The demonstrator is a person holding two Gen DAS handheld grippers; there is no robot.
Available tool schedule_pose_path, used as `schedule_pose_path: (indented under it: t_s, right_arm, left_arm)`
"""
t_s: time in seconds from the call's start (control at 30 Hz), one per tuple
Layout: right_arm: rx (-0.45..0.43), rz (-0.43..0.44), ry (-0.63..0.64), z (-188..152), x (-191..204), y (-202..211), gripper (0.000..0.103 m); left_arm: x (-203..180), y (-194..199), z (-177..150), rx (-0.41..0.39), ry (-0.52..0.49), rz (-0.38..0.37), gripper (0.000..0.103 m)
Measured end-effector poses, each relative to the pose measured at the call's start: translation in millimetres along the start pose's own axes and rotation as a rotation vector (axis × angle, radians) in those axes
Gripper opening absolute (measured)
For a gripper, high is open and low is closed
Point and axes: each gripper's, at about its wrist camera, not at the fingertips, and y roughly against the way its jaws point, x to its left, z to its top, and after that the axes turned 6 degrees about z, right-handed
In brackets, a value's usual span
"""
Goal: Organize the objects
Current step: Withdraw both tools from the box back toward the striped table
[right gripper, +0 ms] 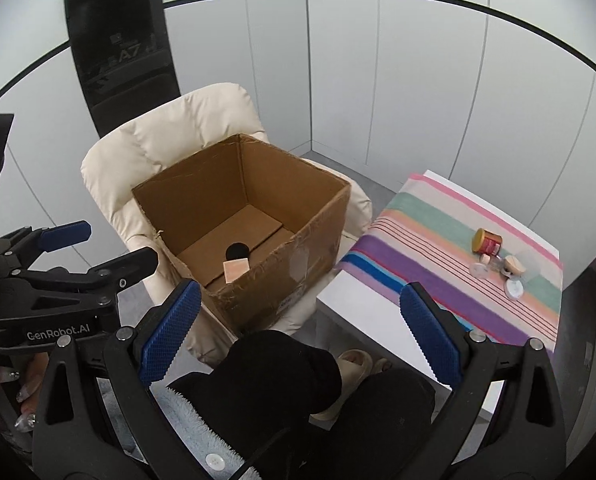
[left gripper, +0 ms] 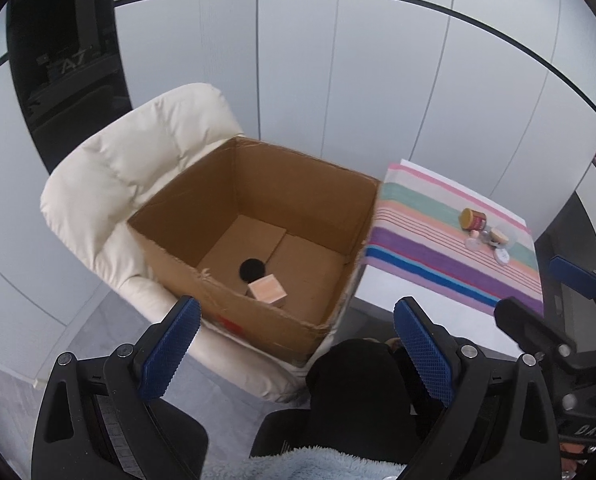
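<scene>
Inside one cardboard box (left gripper: 201, 216) lie one pink cube (left gripper: 266, 289) and one black disc (left gripper: 252, 269); both grippers' fingers (left gripper: 169, 352) spread empty.

Matt corrugated cardboard box (left gripper: 257, 216) on a cream padded cloth chair (left gripper: 137, 160); striped woven cloth (right gripper: 458, 264) covers the smooth white table (right gripper: 362, 312)

The black left gripper with blue textured pads (left gripper: 295, 334) is held wide open and empty; the matching black, blue-padded right gripper (right gripper: 298, 322) is likewise spread apart, empty.
</scene>
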Motion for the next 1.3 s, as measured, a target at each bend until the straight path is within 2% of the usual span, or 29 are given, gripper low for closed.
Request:
schedule_pose_path:
  t_s: [0.13,0.27,0.67,0.83,1.1,1.17,1.3]
  right_arm:
    - [-0.003,-0.009,-0.068,-6,-23,5,0.101]
    - [-0.003,-0.081,-0.147,-15,-55,15,0.101]
    - [-0.019,-0.269,-0.363,-50,-149,66,0.101]
    - [-0.023,-0.326,-0.436,-69,-182,84,0.101]
    - [-0.035,-0.363,-0.504,-92,-229,91,0.101]
    - [-0.032,-0.37,-0.522,-98,-245,86,0.101]
    - [-0.013,-0.388,-0.565,-108,-278,73,0.101]
  left_arm:
    - [-23,-11,-5,0.024,-0.056,-0.024,0.098]
    - [-49,-18,-7,0.048,-0.116,-0.067,0.098]
    - [-135,-24,0,0.058,-0.258,-0.202,0.098]
    - [-165,-27,-4,0.091,-0.272,-0.287,0.098]
    - [-211,-34,-11,0.055,-0.372,-0.275,0.098]
    - [-218,-38,-6,0.079,-0.352,-0.262,0.098]
    - [-231,-53,7,0.108,-0.176,-0.284,0.098]
